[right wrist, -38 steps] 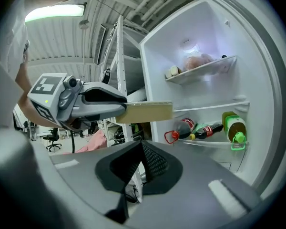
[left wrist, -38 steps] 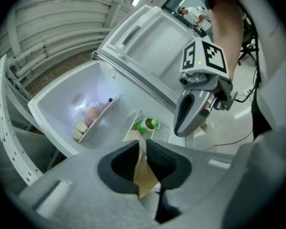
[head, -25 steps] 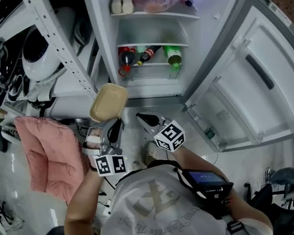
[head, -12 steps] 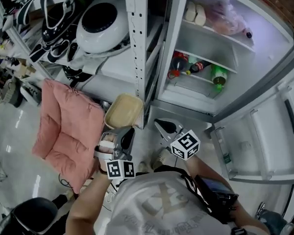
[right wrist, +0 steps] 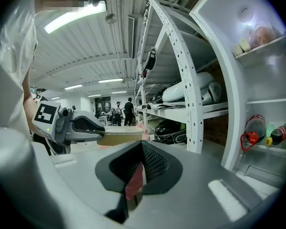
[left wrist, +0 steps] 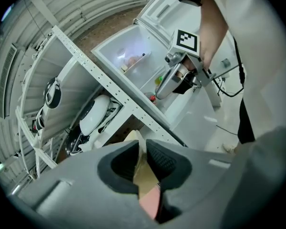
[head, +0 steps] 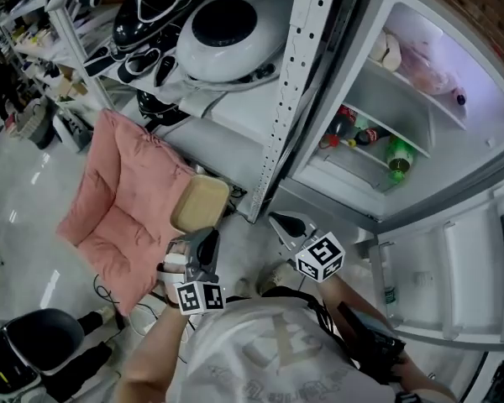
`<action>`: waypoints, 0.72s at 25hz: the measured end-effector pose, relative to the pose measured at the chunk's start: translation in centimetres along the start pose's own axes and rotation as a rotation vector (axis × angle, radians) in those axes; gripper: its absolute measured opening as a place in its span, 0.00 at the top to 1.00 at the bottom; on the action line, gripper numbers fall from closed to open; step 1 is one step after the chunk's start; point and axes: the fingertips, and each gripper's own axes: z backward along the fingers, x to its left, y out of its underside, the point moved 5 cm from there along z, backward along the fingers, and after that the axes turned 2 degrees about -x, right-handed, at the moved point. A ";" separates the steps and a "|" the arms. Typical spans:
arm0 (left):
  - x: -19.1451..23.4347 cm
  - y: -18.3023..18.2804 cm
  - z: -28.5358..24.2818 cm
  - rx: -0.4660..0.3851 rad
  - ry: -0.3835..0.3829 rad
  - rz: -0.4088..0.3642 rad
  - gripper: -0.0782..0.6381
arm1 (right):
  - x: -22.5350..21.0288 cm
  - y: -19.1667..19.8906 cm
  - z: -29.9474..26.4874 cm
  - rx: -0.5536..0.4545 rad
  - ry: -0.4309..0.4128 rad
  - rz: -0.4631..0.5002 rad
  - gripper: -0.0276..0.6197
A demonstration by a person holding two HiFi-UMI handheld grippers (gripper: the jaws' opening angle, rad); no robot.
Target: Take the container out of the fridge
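1. One pink cushion [head: 122,200] lies on the floor [head: 21,183] at the left, its right edge just beside the container [head: 200,205].
2. Left gripper [head: 206,238] is clamped on the tan container's near rim, holding it outside the fridge [head: 437,120], left of the shelf post [head: 289,116].
3. Right gripper [head: 284,223] is empty, jaws together, over open floor.
4. Fridge door [head: 479,259] stands open at the near right.

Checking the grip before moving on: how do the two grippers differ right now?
The left gripper is clamped on the edge of the tan container; the right gripper grips nothing. The left is nearer the pink cushion; the right is nearer the open fridge. Both have jaws closed.
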 end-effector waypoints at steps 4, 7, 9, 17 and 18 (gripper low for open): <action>-0.1 1.6 0.7 0.034 -0.019 0.027 0.82 | 0.2 0.4 -0.3 0.004 -0.002 -0.006 0.95; 0.2 2.3 0.7 0.043 -0.030 0.037 0.82 | 0.2 0.4 -0.7 0.005 -0.001 -0.009 0.95; 0.4 2.4 0.7 0.043 -0.031 0.038 0.82 | 0.2 0.5 -0.9 0.005 -0.001 -0.010 0.95; 0.8 1.6 0.1 0.026 -0.037 0.033 0.82 | 0.0 0.4 -0.9 0.001 0.005 -0.012 0.95; 0.7 1.5 0.1 0.024 -0.035 0.033 0.82 | 0.0 0.4 -0.8 0.000 0.004 -0.012 0.95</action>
